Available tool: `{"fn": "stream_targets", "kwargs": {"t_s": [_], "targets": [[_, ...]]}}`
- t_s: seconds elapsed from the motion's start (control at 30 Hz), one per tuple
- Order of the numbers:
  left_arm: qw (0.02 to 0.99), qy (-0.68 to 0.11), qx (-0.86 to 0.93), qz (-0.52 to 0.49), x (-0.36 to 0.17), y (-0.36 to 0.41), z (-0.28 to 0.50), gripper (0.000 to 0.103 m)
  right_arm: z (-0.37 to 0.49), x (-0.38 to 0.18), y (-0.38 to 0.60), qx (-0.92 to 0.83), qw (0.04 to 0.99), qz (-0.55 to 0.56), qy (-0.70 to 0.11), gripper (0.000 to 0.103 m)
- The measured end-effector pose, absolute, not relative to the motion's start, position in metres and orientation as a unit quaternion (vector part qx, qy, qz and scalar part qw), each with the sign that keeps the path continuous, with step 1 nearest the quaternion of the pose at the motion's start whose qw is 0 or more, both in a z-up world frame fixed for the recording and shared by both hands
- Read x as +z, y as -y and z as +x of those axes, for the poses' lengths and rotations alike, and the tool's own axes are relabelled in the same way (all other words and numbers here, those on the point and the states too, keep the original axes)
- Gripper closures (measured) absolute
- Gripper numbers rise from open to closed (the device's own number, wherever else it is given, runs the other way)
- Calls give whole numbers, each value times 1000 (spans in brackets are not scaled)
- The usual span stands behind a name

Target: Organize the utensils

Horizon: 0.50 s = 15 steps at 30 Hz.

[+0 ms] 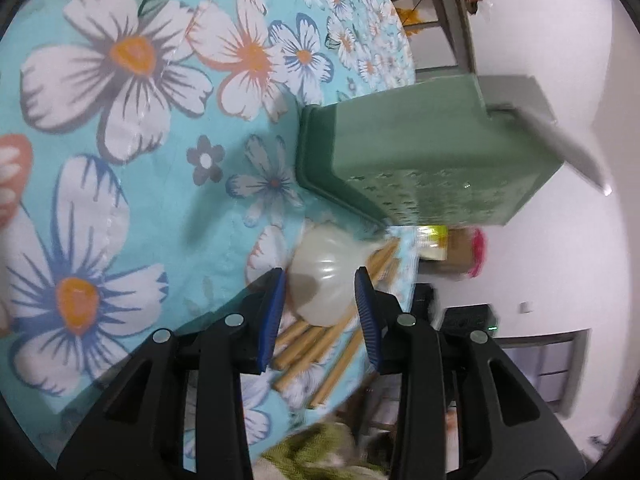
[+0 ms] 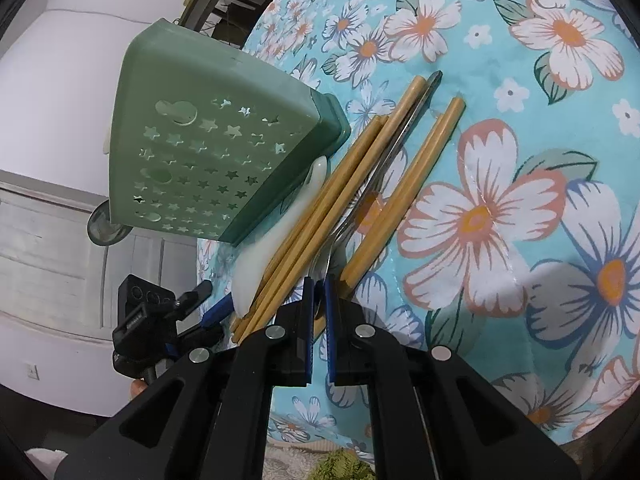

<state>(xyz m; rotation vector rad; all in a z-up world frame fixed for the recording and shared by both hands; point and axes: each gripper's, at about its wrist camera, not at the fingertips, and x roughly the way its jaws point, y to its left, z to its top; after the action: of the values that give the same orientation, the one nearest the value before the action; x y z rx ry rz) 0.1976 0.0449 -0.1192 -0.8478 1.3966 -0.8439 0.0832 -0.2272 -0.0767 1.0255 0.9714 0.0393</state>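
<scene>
A green utensil holder (image 1: 432, 160) with star-shaped holes stands on the floral tablecloth; it also shows in the right wrist view (image 2: 208, 148). A grey flat utensil (image 1: 560, 148) sticks out of its top. Several bamboo chopsticks (image 2: 360, 196) and a metal spoon (image 2: 384, 168) lie beside it, with a white plastic spoon (image 1: 324, 276) partly under them. My left gripper (image 1: 320, 304) is open, its jaws on either side of the white spoon's bowl. My right gripper (image 2: 319, 316) is shut on the metal spoon's bowl end.
The blue floral tablecloth (image 1: 120, 160) covers a round table whose edge runs near the utensils. A white wall (image 1: 560, 280) and a window lie beyond. The left gripper's body (image 2: 160, 320) shows in the right wrist view by the table edge.
</scene>
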Motion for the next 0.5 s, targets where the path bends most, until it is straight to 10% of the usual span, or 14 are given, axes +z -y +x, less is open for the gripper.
{"fn": "stream_targets", "kwargs": {"t_s": [0.5], "targets": [[602, -624, -377, -327, -119, -19, 182, 68, 84, -77, 227, 17, 759, 472, -447, 98]]}}
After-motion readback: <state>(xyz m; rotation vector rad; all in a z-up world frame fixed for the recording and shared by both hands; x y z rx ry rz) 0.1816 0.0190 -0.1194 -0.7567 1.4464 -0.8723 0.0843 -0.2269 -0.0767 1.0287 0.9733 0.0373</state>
